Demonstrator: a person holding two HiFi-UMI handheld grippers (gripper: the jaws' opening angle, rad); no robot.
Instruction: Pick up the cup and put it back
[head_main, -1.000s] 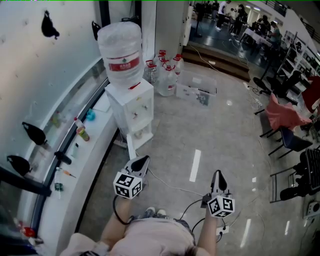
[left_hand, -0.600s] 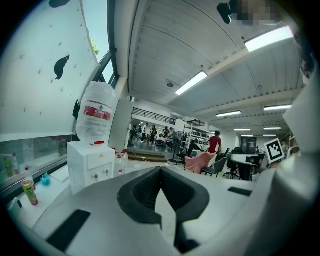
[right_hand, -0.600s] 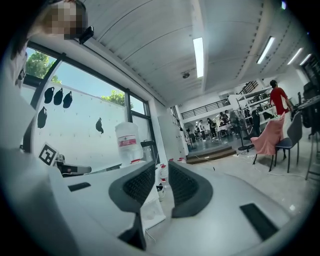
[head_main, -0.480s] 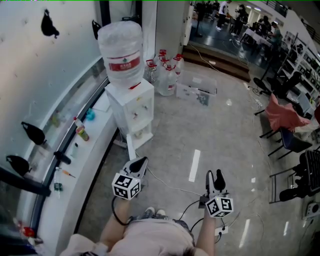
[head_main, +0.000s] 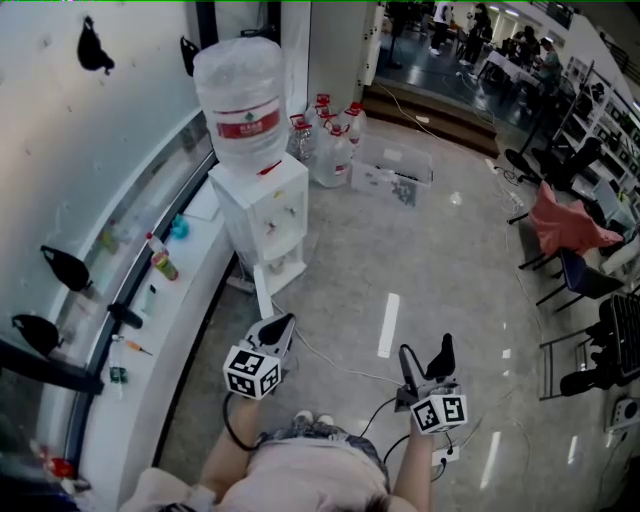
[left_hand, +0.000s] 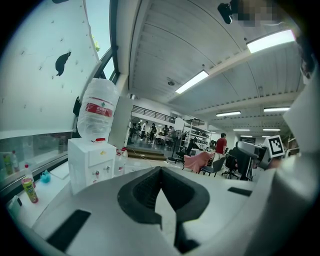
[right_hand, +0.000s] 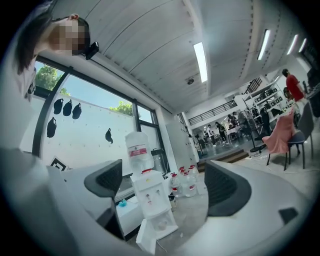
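Note:
No cup can be made out in any view. A white water dispenser with a big bottle on top stands against the window ledge, ahead of both grippers; it also shows in the left gripper view as the dispenser and in the right gripper view as the dispenser. My left gripper is held low over the floor, its jaws shut with nothing in them. My right gripper hangs to its right; its jaws are opening, spread wide, and nothing is between them.
A curved window ledge carries small bottles. Water jugs and a clear box sit on the floor behind the dispenser. A cable runs across the tiles. Chairs with a pink cloth stand at right.
The right gripper's jaws have gone from shut to wide apart. The left gripper has stayed shut and barely moved.

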